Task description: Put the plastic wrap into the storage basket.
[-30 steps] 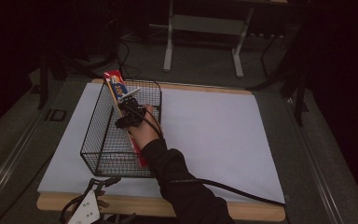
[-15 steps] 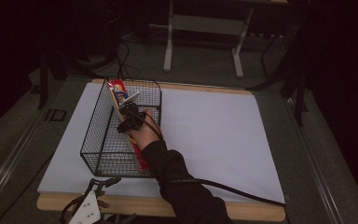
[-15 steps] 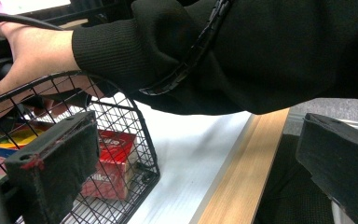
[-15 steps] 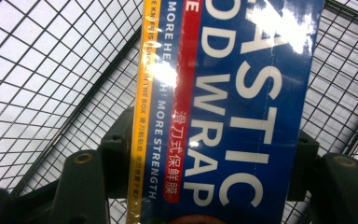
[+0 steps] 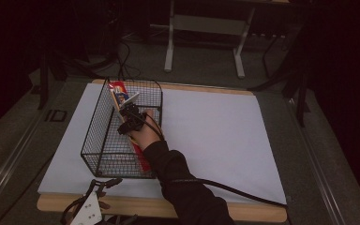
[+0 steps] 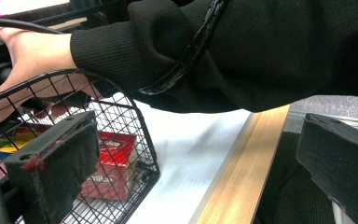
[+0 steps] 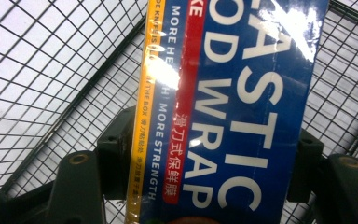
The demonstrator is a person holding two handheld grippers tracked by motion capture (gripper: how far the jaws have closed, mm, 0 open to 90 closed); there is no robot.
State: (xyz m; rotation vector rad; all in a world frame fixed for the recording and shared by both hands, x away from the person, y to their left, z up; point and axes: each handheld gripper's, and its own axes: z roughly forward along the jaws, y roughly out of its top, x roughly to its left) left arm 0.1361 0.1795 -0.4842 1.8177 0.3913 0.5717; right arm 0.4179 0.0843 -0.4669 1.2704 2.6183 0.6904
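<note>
Basket (image 5: 104, 140) of black wire sits near the worktop's (image 5: 215, 136) left edge in the high view; plastic wrap box (image 5: 122, 101) leans inside it, far end up. Right gripper (image 5: 130, 112) reaches in over it; left gripper (image 5: 90, 206) rests at the near edge.

Left gripper view: jaws stand wide apart, nothing between them.

Right gripper view: jaws flank the box (image 7: 233, 116). They have just been opening; whether the pads still press, I cannot tell.
</note>
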